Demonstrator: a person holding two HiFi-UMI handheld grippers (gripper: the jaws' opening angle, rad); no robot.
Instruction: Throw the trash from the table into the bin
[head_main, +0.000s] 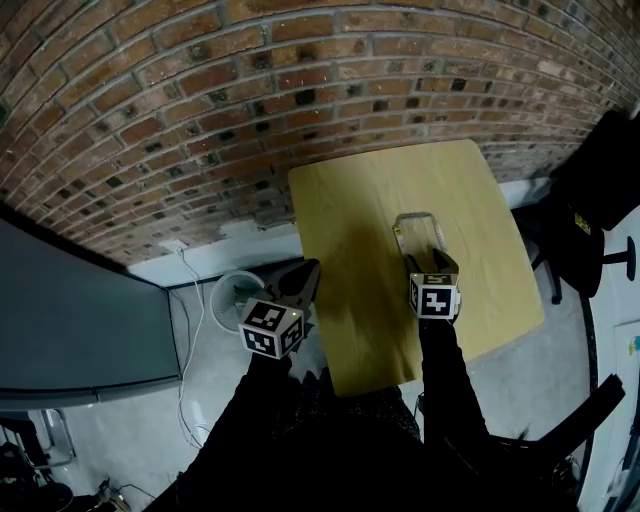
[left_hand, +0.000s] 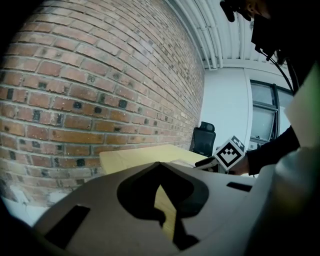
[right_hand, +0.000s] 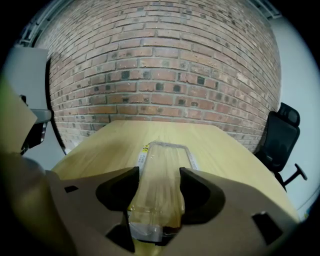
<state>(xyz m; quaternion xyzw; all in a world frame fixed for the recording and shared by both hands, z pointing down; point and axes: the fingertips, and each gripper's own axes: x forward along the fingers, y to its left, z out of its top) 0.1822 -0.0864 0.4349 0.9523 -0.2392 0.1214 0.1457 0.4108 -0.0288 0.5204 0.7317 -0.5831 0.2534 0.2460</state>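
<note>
A long clear plastic package (head_main: 420, 232) lies lengthwise on the light wooden table (head_main: 350, 190). My right gripper (head_main: 430, 262) is shut on its near end; in the right gripper view the jaws squeeze the package (right_hand: 165, 152) from both sides, and the right gripper (right_hand: 159, 171) points down along it. My left gripper (head_main: 303, 275) hovers off the table's left edge, beside the white round bin (head_main: 228, 292) on the floor. Its jaws are shut with nothing in them, and in its own view the left gripper (left_hand: 160, 165) points towards the table (left_hand: 135, 156) and the right gripper's marker cube (left_hand: 231, 152).
A brick wall (head_main: 250, 90) runs behind the table. A black office chair (head_main: 595, 190) stands to the right of it. A grey panel (head_main: 70, 310) fills the left side, with a white cable (head_main: 185, 330) on the floor near the bin.
</note>
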